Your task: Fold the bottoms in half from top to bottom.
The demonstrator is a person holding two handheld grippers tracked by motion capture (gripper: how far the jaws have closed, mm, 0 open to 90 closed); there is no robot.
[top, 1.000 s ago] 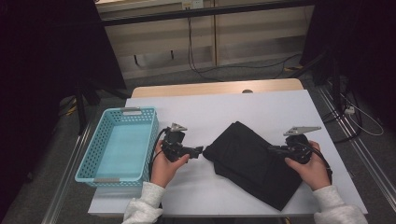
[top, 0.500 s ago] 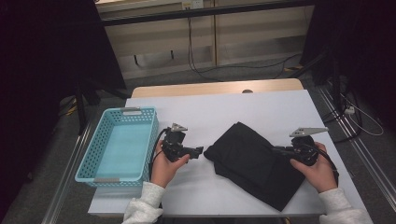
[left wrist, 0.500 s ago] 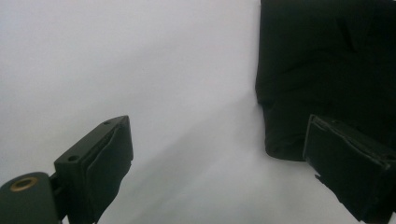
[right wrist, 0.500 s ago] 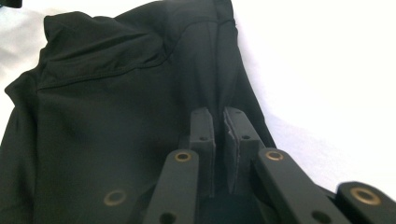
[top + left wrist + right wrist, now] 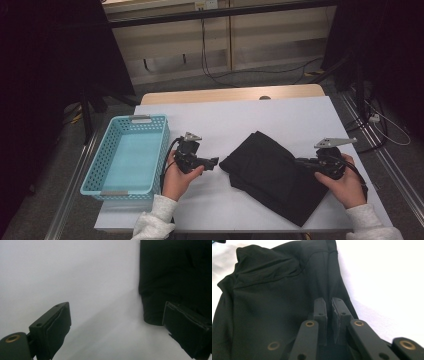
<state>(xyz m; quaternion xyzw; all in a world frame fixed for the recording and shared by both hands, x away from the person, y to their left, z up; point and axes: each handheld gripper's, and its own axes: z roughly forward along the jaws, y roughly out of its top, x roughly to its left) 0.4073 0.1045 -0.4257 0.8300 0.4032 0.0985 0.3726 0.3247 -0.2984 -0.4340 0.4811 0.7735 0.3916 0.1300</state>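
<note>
- My left hand-held gripper rests low over the white tabletop, its jaws spread wide with nothing between them.
- In the left gripper view, that left hand-held gripper frames bare tabletop, and the near edge of the black garment lies just beyond my far jaw, close to it; I cannot tell whether they touch.
- The black garment lies folded and slightly rumpled on the tabletop, set at a slant, between my two hands and towards the near edge.
- My right hand-held gripper reaches onto the garment's right side, its tips over the cloth.
- In the right gripper view, my right hand-held gripper has its jaws drawn nearly together, only a thin slit between them; a raised fold of the black garment runs up to them, but I cannot tell whether the cloth is pinched.
- A light blue basket stands at the left edge of the tabletop, just beside my left hand.
- My right hand grips its tool near the tabletop's right edge.
</note>
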